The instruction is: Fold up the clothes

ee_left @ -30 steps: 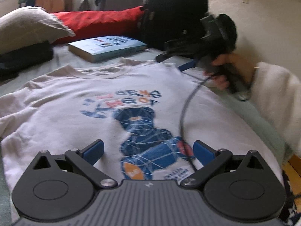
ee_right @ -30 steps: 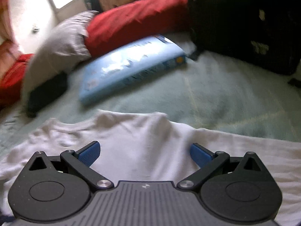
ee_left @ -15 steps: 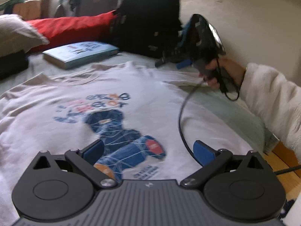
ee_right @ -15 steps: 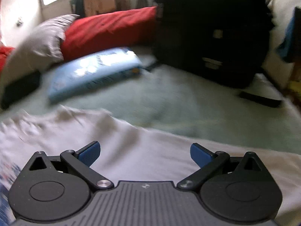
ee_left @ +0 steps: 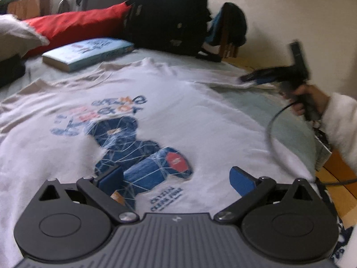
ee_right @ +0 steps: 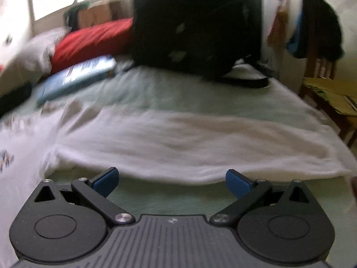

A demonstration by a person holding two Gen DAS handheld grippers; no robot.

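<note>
— Where was the shirt?

— The white T-shirt [ee_left: 200,120] lay spread flat, front up, on the pale green bedspread [ee_left: 263,107], its blue figure print [ee_left: 138,156] facing the left wrist camera. One sleeve [ee_right: 189,143] stretched out sideways toward the edge of the bed, and it filled the middle of the right wrist view.

— And the left claw?

— The left gripper [ee_left: 176,178] stood wide apart, both blue pads clear of the cloth, hovering over the lower part of the print with nothing between them.

— The right one?

— The right gripper [ee_right: 170,181] also gaped wide and held nothing. It sat just short of the sleeve's near hem, over bare bedspread. From the left wrist camera it showed as a dark blurred shape at the sleeve's end, gripped by a hand [ee_left: 312,98] in a fluffy white sleeve cuff [ee_left: 341,125], with a black cable [ee_left: 271,129] looping down from it over the shirt.

— Anything else on the bed?

— A light blue book [ee_left: 89,52] lay beyond the collar, beside a red pillow [ee_left: 75,25] and a grey pillow [ee_left: 15,38]. A black backpack [ee_right: 196,26] stood behind the sleeve, and a wooden chair [ee_right: 323,84] draped with dark clothes stood off to the right of the bed
</note>
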